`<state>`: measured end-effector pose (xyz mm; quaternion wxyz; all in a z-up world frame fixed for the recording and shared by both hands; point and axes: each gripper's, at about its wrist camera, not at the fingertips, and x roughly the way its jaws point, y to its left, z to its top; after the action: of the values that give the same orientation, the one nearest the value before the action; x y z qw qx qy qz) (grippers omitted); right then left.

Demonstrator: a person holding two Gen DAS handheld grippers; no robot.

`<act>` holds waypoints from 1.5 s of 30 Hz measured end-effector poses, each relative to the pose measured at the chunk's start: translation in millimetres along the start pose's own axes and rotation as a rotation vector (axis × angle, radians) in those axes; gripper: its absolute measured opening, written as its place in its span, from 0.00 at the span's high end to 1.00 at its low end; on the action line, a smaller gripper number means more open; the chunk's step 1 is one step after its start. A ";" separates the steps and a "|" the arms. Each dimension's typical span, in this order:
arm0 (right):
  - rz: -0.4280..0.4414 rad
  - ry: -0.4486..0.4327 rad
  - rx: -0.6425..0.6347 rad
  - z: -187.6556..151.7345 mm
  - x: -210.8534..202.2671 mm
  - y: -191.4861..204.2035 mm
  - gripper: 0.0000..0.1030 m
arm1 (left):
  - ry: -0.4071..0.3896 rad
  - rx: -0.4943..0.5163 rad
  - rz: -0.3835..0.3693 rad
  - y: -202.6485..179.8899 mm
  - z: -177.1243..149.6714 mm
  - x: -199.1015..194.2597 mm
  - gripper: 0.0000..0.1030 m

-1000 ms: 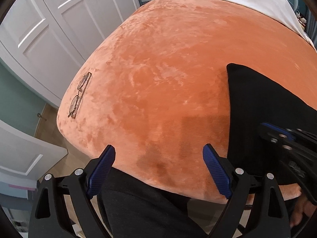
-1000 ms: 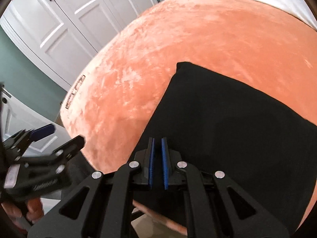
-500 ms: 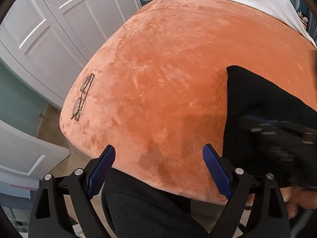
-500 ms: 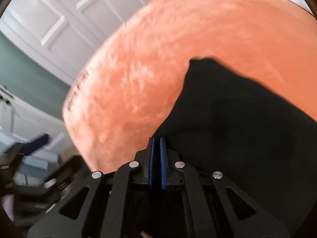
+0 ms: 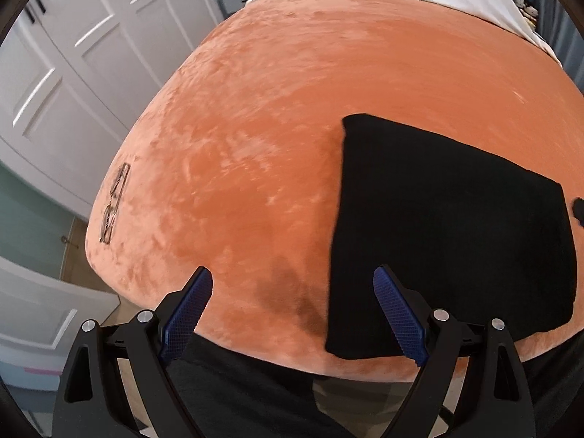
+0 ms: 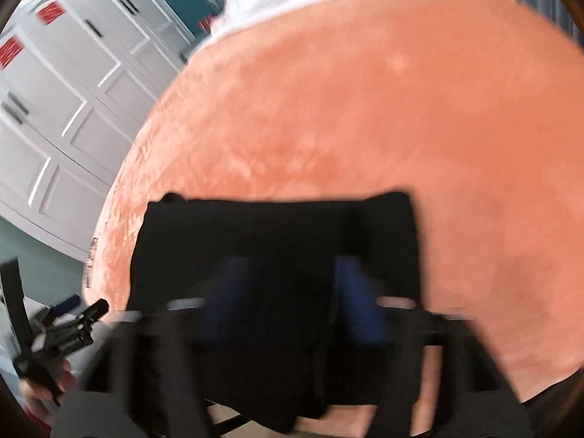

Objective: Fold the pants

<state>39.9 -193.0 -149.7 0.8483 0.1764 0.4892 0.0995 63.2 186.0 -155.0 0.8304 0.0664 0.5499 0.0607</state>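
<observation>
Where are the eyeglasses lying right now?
In the left wrist view the eyeglasses lie at the far left edge of the orange blanket, near the white cabinet doors and well apart from the folded black pants.

right gripper (image 6: 292,303) has just opened, releasing the folded pants (image 6: 277,241).

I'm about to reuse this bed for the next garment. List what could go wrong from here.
1. The folded black pants lie at the near edge of the orange plush blanket; a nudge could slide them off.
2. The thin wire-rimmed glasses sit near the blanket's left edge, easily knocked off or buried.
3. The right gripper, jaws just opened and empty, hangs blurred over the pants and might snag the fold.
</observation>
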 end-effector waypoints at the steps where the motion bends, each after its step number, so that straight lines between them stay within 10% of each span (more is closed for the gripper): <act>1: -0.007 0.002 -0.021 -2.6 -3.4 -3.0 0.30 | 0.003 0.003 -0.001 -3.9 -0.1 1.2 0.14; 4: 0.017 0.061 0.000 -11.2 9.6 -16.0 0.35 | 0.011 0.014 -0.039 -20.9 -2.0 5.3 0.14; 12: 0.078 0.069 0.005 -10.2 21.5 -9.9 0.97 | 0.015 0.041 -0.086 -56.9 -0.6 1.4 0.14; 15: 0.014 0.022 -0.027 -0.1 4.4 -23.1 0.97 | 0.004 0.054 -0.059 -61.7 -0.9 4.2 0.10; 17: 0.003 0.147 -0.030 -9.1 39.7 -40.3 0.93 | 0.046 0.066 -0.071 -70.7 -1.9 22.4 0.10; 24: 0.117 -0.038 0.055 -9.4 -10.7 -27.5 0.91 | 0.044 0.053 -0.054 -70.2 -3.5 29.3 0.09; 28: 0.002 0.105 -0.044 -30.2 39.2 -25.0 0.95 | 0.057 0.057 -0.036 -72.3 -3.7 34.1 0.06; 32: 0.090 0.013 -0.049 -25.3 -2.3 0.9 0.90 | 0.036 0.095 -0.005 -74.9 -5.7 27.3 0.06; 39: 0.033 0.106 -0.079 -40.3 14.7 -6.7 0.90 | 0.047 0.081 -0.020 -71.5 -5.7 25.6 0.06; 45: 0.008 0.040 0.035 -38.2 -16.1 -35.3 0.52 | 0.049 -0.103 -0.332 -27.2 -12.9 12.9 0.06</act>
<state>-1.4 -223.2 -168.5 0.8347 0.1912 0.5071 0.0977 57.0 162.1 -176.4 0.8176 -0.0695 0.5695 -0.0476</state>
